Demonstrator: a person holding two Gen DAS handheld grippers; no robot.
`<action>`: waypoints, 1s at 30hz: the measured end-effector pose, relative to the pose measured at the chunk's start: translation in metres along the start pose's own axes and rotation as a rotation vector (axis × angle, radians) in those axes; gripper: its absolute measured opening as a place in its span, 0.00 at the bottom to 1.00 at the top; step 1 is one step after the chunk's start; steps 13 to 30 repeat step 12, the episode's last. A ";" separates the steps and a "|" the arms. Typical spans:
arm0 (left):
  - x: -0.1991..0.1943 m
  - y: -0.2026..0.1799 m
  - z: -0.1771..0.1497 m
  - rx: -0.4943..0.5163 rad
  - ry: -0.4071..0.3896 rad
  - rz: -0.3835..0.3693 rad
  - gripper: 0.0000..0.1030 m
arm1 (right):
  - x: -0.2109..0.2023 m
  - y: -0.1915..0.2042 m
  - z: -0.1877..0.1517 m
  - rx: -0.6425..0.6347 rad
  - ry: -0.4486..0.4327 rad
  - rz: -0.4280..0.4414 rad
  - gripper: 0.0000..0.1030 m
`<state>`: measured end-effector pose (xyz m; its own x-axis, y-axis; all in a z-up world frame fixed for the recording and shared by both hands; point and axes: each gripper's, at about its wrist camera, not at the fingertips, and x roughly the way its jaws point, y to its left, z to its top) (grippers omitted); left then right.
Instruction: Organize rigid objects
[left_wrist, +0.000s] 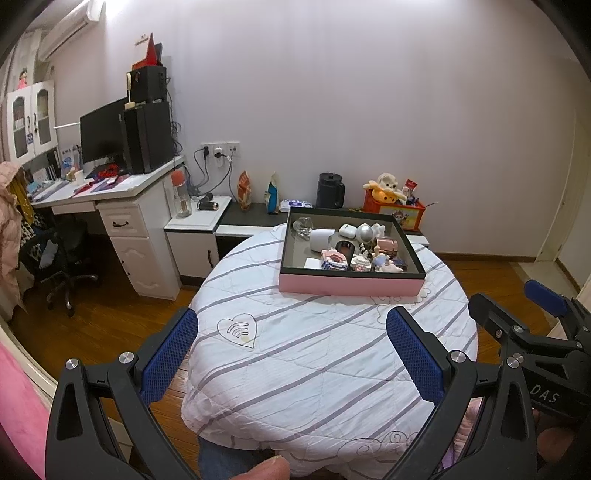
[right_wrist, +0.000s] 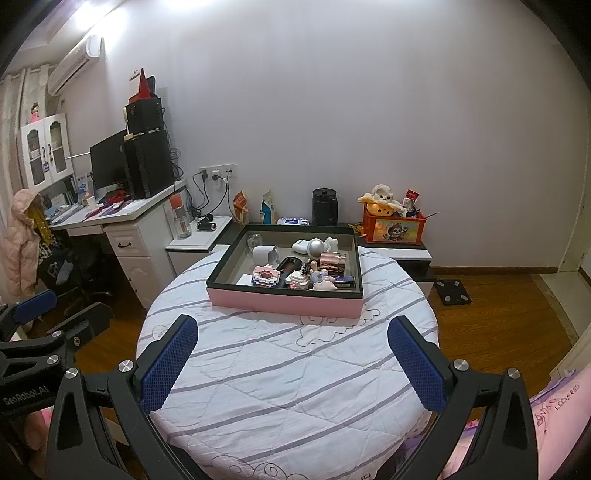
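Nearest, the left claw (left_wrist: 291, 354) and right claw (right_wrist: 293, 360) both hang wide apart with blue-padded fingers, holding nothing, above the near edge of a round tabletop (right_wrist: 280, 387) under a white quilted cloth with grey stripes. Farther back on it sits a shallow pink-sided tray with a dark rim (right_wrist: 282, 304), crowded with small rigid trinkets: a white mug (right_wrist: 263, 254), a copper-coloured tumbler (right_wrist: 332, 262), and a pink block figure (right_wrist: 264, 277).

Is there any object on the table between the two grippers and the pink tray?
Nothing visible. Only bare striped cloth lies between the open left gripper, the open right gripper and the pink tray.
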<state>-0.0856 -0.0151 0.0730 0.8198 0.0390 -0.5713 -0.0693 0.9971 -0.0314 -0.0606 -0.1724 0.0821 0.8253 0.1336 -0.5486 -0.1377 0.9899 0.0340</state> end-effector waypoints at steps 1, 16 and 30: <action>0.001 -0.001 0.000 0.000 0.002 -0.001 1.00 | 0.001 -0.001 0.000 0.001 0.000 -0.003 1.00; 0.012 -0.007 0.001 0.002 0.007 -0.043 1.00 | 0.006 -0.006 0.001 0.010 0.009 -0.012 1.00; 0.012 -0.007 0.001 0.002 0.007 -0.043 1.00 | 0.006 -0.006 0.001 0.010 0.009 -0.012 1.00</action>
